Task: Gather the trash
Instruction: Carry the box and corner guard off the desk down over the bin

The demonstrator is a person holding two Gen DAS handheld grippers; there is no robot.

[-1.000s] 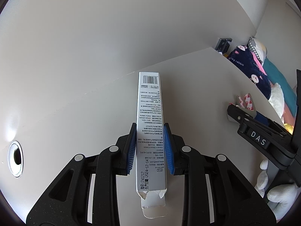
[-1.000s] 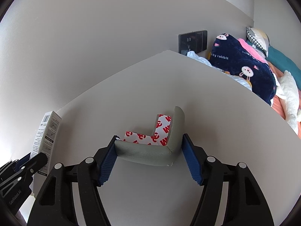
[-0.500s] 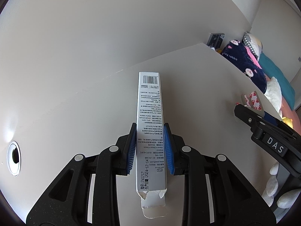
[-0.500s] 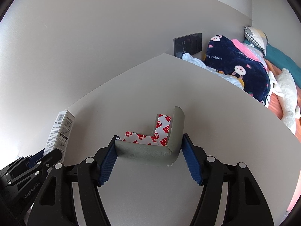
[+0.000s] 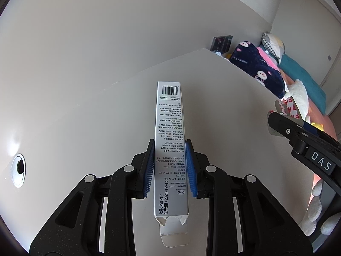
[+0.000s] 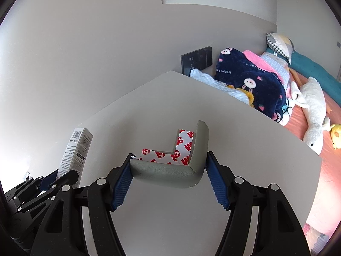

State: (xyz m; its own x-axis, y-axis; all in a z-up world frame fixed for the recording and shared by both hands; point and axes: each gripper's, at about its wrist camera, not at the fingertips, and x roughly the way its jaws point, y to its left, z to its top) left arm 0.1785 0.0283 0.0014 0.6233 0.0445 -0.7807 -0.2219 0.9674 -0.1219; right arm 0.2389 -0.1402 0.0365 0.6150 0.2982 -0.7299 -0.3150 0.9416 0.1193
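Our left gripper (image 5: 170,166) pinches a slim silver box (image 5: 170,132); right gripper (image 6: 168,177), fingers half-spread, clamps a grey corner guard (image 6: 170,170). Both above bare white surface (image 6: 234,140); its right edge borders the bed (image 6: 309,115).

The left gripper (image 5: 170,166) is clamping with jaws nearly closed, while the right gripper (image 6: 168,170) is gripping with jaws half-spread.

Slim white printed box (image 5: 170,149), end flap torn open; grey L-shaped foam corner guard (image 6: 177,170), red-white backing.
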